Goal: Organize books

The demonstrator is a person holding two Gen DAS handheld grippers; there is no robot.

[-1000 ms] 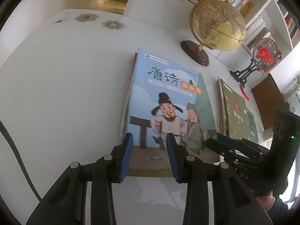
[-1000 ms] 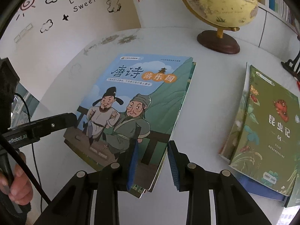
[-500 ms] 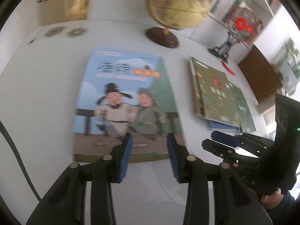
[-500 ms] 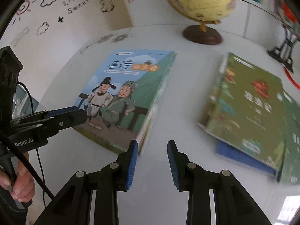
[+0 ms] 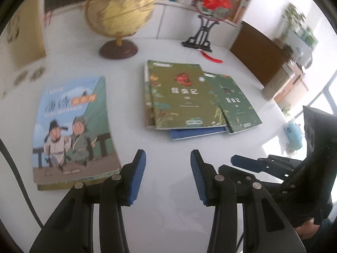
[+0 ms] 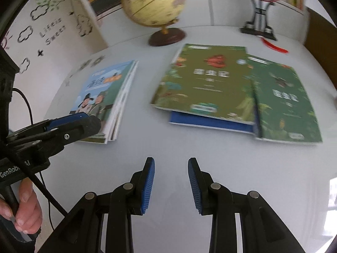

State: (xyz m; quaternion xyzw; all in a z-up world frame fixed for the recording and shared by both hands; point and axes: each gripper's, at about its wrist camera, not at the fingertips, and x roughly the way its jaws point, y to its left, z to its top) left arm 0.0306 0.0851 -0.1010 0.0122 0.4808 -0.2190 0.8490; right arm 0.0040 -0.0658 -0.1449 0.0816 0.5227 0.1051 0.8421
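Observation:
A stack of books with a blue cartoon cover (image 5: 73, 130) (image 6: 105, 97) lies flat on the white table (image 5: 168, 210) at the left. To its right lie two green-covered books (image 5: 181, 97) (image 6: 210, 82), overlapping, with a blue book (image 5: 195, 133) (image 6: 210, 123) peeking out beneath them. My left gripper (image 5: 167, 158) hovers open over bare table between the two groups, nothing between its pads. My right gripper (image 6: 171, 164) is also open over bare table, in front of the green books. Each gripper shows in the other's view: the right gripper (image 5: 248, 162) and the left gripper (image 6: 84, 120).
A globe (image 5: 119, 14) (image 6: 153, 6) on a brown base stands at the back of the table. Beside it is a round fan with red flowers on a black stand (image 5: 212, 2). Bookshelves line the back wall. A hand (image 6: 25, 210) grips the left handle.
Both grippers have swung right, off the blue-cover stack and over bare table; the green books have come into full view. The left jaws stand slightly wider than before.

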